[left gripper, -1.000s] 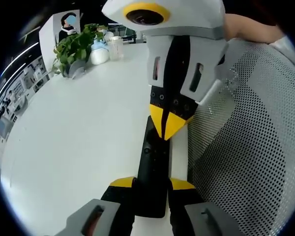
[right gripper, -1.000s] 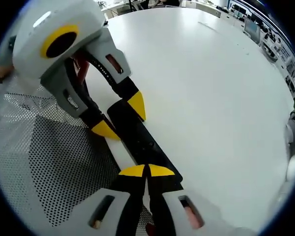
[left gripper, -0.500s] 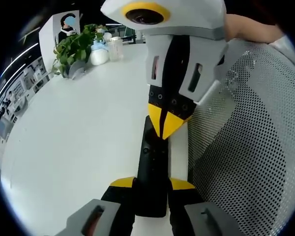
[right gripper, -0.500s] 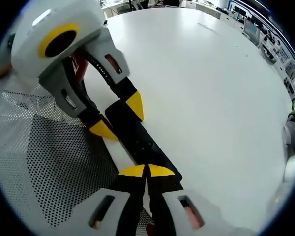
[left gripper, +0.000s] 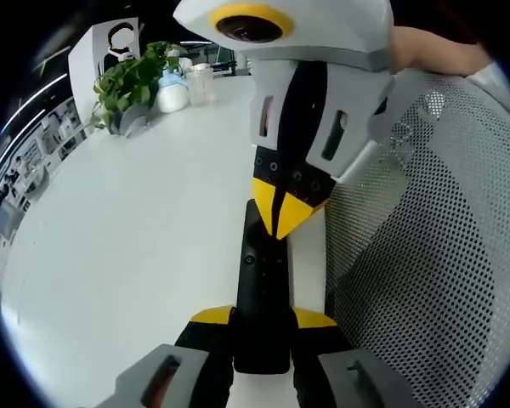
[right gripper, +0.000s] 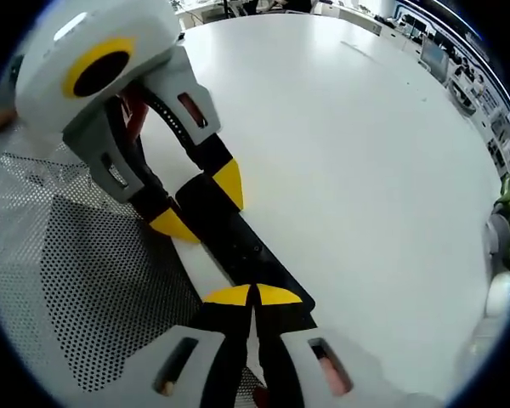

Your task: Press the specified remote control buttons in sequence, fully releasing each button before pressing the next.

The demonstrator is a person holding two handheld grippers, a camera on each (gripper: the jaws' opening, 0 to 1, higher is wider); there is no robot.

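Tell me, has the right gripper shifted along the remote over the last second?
Yes. In the left gripper view the right gripper has slid along the black remote toward the left gripper, covering more of the remote's far end.

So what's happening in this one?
A person works a black remote control with two handheld grippers at the edge of a white table. The left gripper clamps the remote's near end between its yellow-tipped jaws. The right gripper, jaws shut together, has its tip down on the remote's button face. A white mesh chair back sits beside them.
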